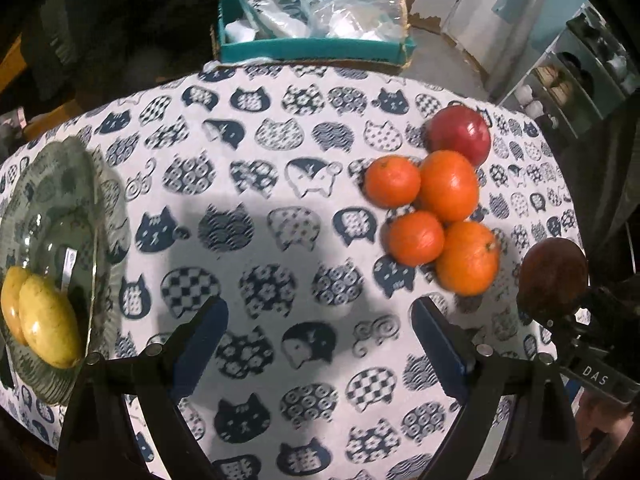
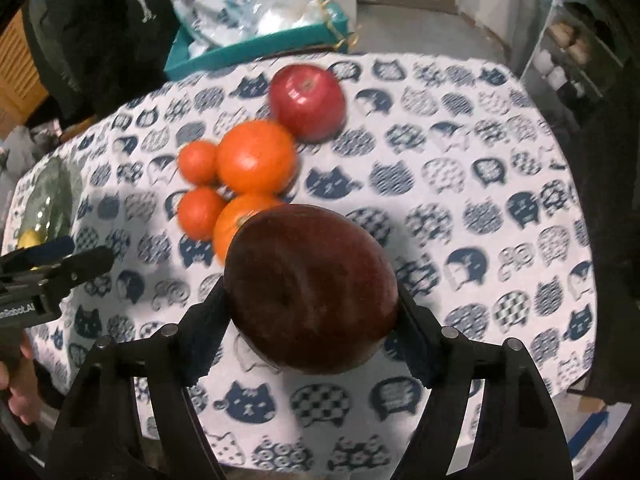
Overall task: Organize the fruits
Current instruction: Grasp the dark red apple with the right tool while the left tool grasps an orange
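Observation:
My right gripper (image 2: 312, 296) is shut on a dark red apple (image 2: 312, 288), held above the cat-print tablecloth (image 2: 460, 184). In the left wrist view that apple (image 1: 554, 276) shows at the right edge. Several oranges (image 1: 448, 184) lie clustered on the cloth, with a bright red apple (image 1: 460, 132) just behind them. At the left, two yellow fruits (image 1: 48, 320) rest on a glass plate (image 1: 80, 184). My left gripper (image 1: 320, 308) is open over bare cloth between the plate and the oranges, with nothing between its fingers.
A teal box (image 1: 312, 46) stuffed with plastic bags stands behind the table's far edge. Shelving (image 1: 580, 64) with jars is at the back right. A person's hand (image 2: 16, 392) holds the left gripper's handle.

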Demonstrator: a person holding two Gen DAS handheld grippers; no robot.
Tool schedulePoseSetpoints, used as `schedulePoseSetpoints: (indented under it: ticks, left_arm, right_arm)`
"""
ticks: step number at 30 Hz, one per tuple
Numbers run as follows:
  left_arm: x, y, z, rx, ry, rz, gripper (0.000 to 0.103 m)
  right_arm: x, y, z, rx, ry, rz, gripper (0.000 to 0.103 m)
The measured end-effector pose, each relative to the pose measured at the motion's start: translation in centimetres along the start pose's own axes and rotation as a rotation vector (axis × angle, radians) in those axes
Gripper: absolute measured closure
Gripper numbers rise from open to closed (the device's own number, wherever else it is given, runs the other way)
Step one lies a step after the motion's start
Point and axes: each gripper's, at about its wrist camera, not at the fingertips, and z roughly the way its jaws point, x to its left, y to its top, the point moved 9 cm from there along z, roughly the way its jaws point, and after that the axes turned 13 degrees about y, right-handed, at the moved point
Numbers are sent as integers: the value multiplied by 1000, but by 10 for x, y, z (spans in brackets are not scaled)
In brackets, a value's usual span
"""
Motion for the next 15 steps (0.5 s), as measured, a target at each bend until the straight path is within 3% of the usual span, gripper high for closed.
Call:
schedulePoseSetpoints:
  ticks: [15]
  left_arm:
    - [-36, 30, 25, 35, -73, -36, 9]
  right_arm:
    - [-31, 33, 9, -55, -1, 74, 27]
